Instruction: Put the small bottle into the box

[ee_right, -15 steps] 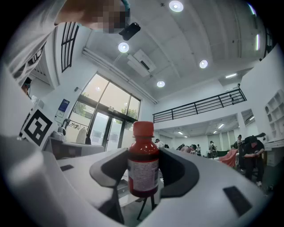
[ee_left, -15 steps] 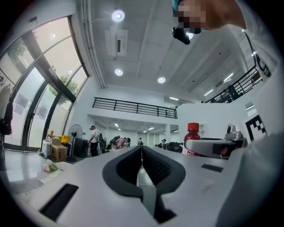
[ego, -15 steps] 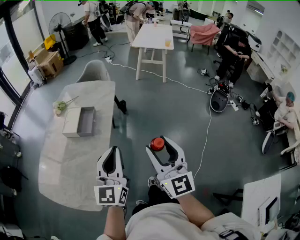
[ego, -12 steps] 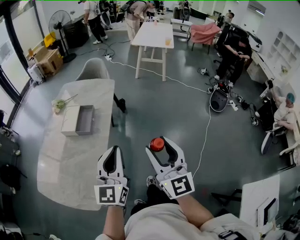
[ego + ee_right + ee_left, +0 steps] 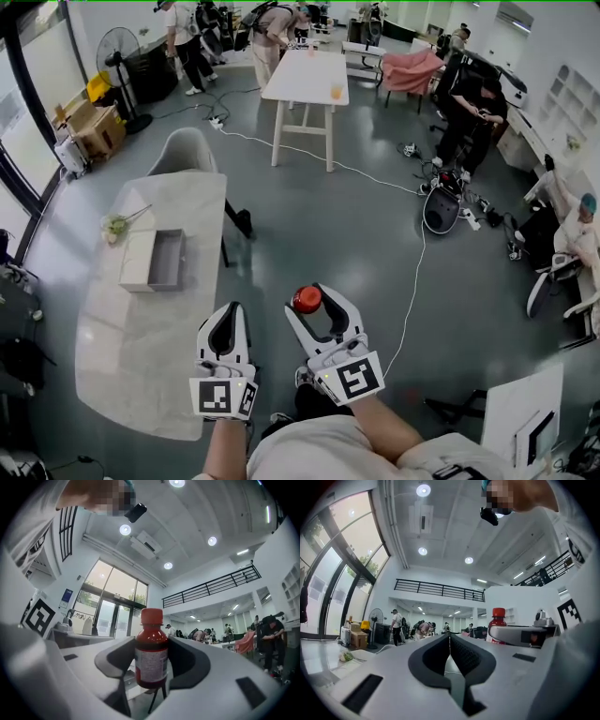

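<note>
Small bottle [image 5: 307, 299] upright, clamped between right gripper [image 5: 317, 307] jaws; left gripper [image 5: 225, 326] closed, empty; box [image 5: 170, 262] well apart

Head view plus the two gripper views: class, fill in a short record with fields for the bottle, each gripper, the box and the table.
small bottle: red cap, upright, between the right gripper's pads
right gripper: closed on the small bottle
left gripper: jaws together, nothing between them
box: open, looks empty, on the table
table: pale top, to the person's left
task state: small bottle not yet in the box
</note>
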{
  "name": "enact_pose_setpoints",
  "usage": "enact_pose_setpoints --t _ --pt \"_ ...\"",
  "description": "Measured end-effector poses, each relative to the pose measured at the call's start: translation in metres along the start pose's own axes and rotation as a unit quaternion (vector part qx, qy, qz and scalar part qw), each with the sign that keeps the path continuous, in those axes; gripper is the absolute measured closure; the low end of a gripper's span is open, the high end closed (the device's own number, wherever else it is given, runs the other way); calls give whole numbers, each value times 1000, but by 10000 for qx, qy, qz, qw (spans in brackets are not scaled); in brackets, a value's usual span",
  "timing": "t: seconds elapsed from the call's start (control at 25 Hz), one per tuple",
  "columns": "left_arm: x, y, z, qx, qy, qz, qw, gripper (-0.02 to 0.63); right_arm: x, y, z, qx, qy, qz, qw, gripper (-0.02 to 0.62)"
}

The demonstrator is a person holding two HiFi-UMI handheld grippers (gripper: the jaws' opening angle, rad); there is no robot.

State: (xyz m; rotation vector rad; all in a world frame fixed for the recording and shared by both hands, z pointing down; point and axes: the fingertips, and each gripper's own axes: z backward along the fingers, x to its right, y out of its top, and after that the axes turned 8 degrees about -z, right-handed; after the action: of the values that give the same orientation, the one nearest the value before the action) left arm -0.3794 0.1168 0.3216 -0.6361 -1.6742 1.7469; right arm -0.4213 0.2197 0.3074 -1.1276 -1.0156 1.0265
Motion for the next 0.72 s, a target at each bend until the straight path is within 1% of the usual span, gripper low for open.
enact_pose_setpoints --t 0.12,0.32,0.48,0.72 --pt "-7 4 -26 9 24 -72 10000 581 16 8 -22 129 71 33 9999 365" --pt "-7 3 -66 8 64 -4 10000 581 46 19 -48 252 209 43 9995 365" --pt "-6 -9 -95 -52 85 -38 9999 582 74 7 -60 141 217 -48 9997 365" --pt "-29 -28 -137 -80 78 16 9999 581 92 -12 -99 118 339 -90 9993 365"
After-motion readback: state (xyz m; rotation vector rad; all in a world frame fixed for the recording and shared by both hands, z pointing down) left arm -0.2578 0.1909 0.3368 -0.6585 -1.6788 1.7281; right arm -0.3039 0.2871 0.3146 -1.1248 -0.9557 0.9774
